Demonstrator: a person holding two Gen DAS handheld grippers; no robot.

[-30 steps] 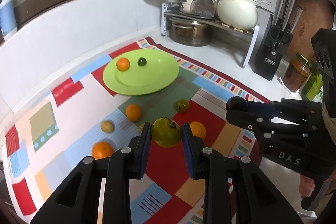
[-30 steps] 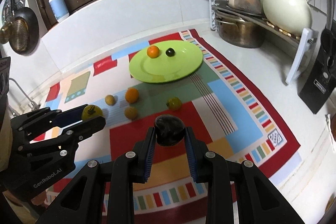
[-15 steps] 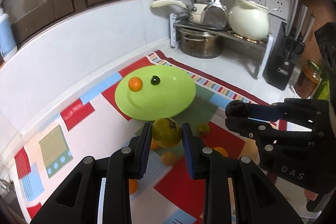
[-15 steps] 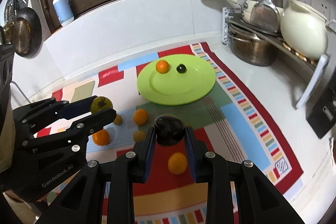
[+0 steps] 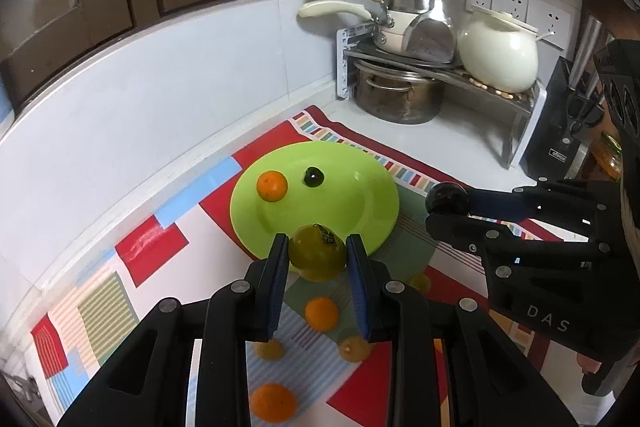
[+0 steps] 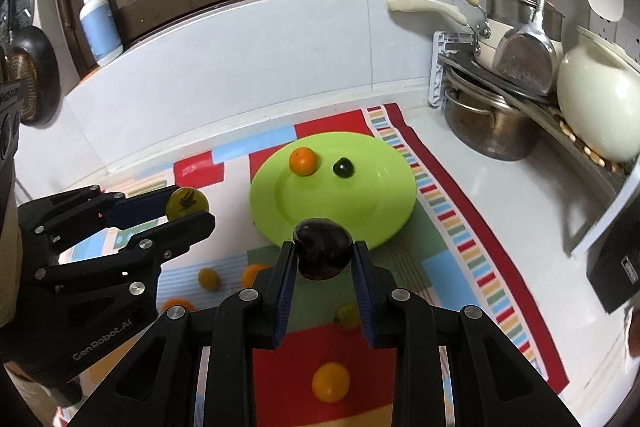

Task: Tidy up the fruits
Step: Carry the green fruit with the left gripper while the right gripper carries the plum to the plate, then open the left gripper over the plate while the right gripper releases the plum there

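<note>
Left gripper (image 5: 318,259) clamped on a yellow-green fruit (image 5: 317,257), held up in the air over the near rim of the green plate (image 5: 360,203). Right gripper (image 6: 323,254) closed around a dark plum (image 6: 322,253), likewise aloft, hanging just short of the plate's front edge. Both grippers side by side, well apart from each other, each visible in the other's view. Already sitting on the plate: a small orange (image 5: 272,185) toward the back left, a tiny dark berry (image 5: 313,176) just beside it, not touching. Below, scattered over the patchwork mat (image 6: 460,227), loose oranges and small yellow fruits, one yellow-orange fruit (image 6: 330,381) directly under the right gripper. Off to the back right, a rack with a steel pot (image 6: 490,131) and a cream jar (image 5: 498,57); a black knife block (image 5: 560,131) at the far right.
</note>
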